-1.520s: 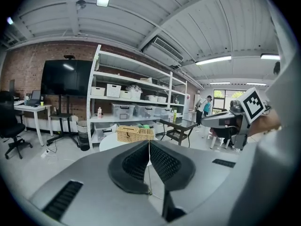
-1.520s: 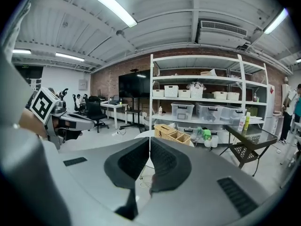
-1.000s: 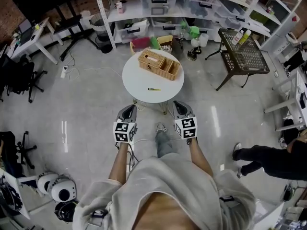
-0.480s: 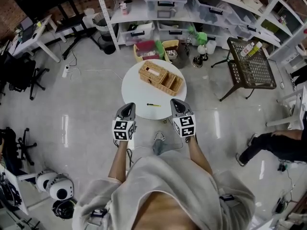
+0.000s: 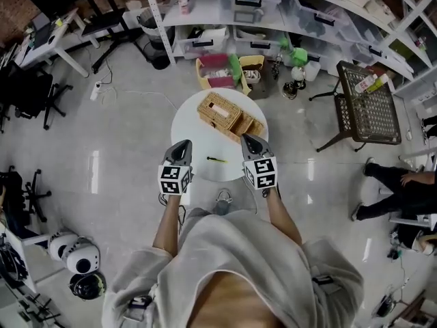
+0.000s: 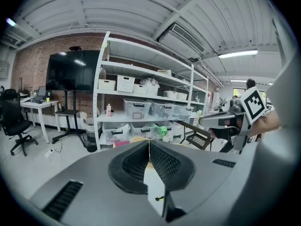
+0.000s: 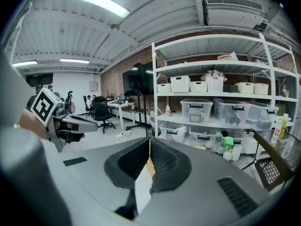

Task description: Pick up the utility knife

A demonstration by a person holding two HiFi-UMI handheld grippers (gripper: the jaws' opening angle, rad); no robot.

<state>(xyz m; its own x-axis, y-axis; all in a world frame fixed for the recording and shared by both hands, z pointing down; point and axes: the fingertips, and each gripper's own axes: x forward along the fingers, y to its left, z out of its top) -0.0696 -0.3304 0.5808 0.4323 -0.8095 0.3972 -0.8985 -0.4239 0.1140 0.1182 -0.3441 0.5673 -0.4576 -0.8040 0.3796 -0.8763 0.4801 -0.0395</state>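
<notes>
The utility knife is a thin yellow-and-black strip lying on the round white table, just in front of the wicker basket. My left gripper hovers at the table's near-left edge with its jaws shut and empty. My right gripper hangs over the table's right side, right of the knife, also shut on nothing. In the left gripper view a sliver of the knife shows below the closed jaws. The right gripper view shows closed jaws and the basket's weave behind them.
White shelving with storage bins stands behind the table. Red and yellow crates sit on the floor at its foot. A black mesh side table is at the right, a person's legs beyond it. Office chairs and desks are at the left.
Both grippers have moved forward from short of the table to its near edge and sides. The table and knife now sit closer in the head view. Both stay shut.
</notes>
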